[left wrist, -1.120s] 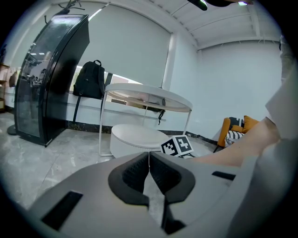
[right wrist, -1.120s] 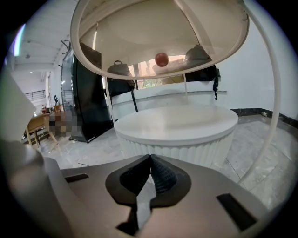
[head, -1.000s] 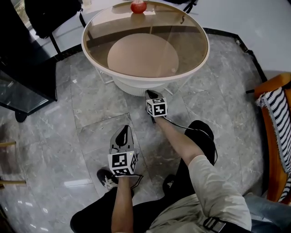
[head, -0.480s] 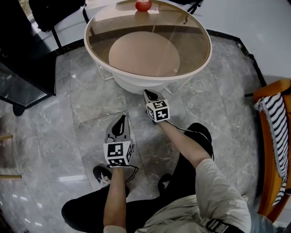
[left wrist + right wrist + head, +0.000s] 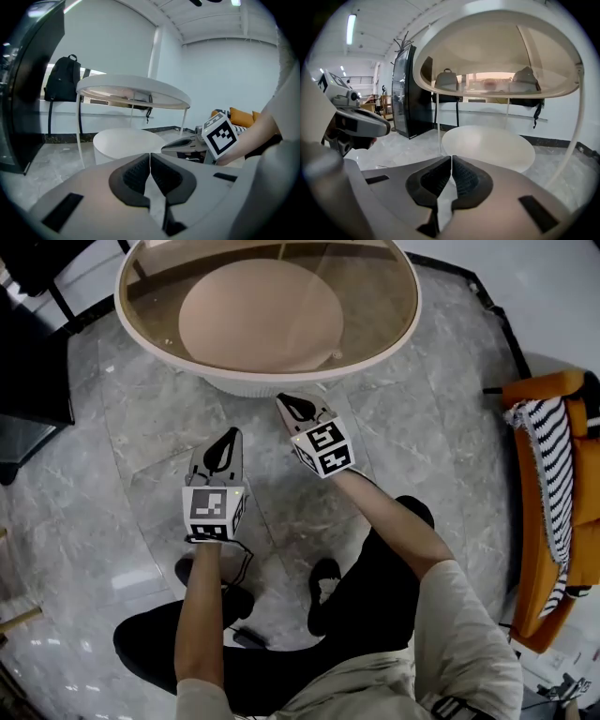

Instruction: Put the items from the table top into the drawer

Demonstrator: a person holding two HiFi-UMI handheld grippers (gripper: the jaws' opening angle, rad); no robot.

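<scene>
Left of the round glass-topped table [image 5: 375, 296] stands one black cabinet [image 5: 28, 381]. Nearer the person, on the table's near side, I count two grippers, each with one marker cube, and two bare forearms behind them.

The left gripper [image 5: 230, 435] is held out over the grey marble floor [image 5: 112, 474], a little short of the table's rim, nose aimed at the table and dipped slightly. Its jaws are pressed together with nothing between them. The forearm behind it runs almost straight back to the body.

The right gripper [image 5: 284, 401] reaches further, its tip just beside the rim. That forearm comes in on a slant from the right. Its jaws are likewise closed flat on each other and empty.

Below the arms, two dark shoes [image 5: 323, 582] rest on the floor.

From under the rim, the right gripper view shows one small reddish thing [image 5: 490, 84] on the far part of the table top, dim through the glass, with two backpacks [image 5: 446, 79] beyond it.

Right of the table stands one orange chair [image 5: 548, 390] with one striped cushion [image 5: 548, 456].
</scene>
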